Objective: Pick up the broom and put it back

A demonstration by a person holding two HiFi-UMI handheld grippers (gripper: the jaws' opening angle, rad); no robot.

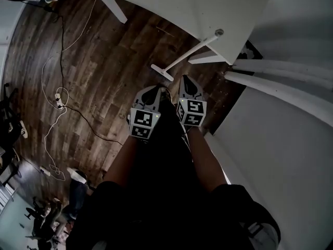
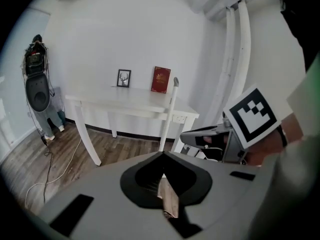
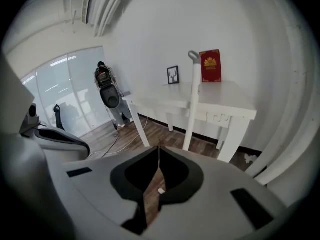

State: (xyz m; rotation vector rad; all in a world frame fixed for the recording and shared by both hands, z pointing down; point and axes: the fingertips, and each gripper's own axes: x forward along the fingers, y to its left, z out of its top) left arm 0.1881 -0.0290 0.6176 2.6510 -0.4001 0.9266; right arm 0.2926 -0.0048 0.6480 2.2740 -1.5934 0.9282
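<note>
The broom (image 1: 184, 55) has a white handle and leans against the white table's edge, with its white head (image 1: 162, 73) on the wood floor. Its handle stands upright in the left gripper view (image 2: 169, 113) and in the right gripper view (image 3: 192, 104). My left gripper (image 1: 157, 91) and right gripper (image 1: 186, 80) hang side by side just short of the broom head, both pointing down toward it. The left gripper (image 2: 162, 154) has its jaw tips together with nothing between them. The right gripper (image 3: 159, 148) is shut and empty too.
The white table (image 1: 208, 9) carries a small picture frame (image 2: 124, 78) and a red book (image 2: 161, 79). White cables and a power strip (image 1: 60, 95) lie on the floor to the left. White pipes (image 1: 281, 72) and a wall close in on the right.
</note>
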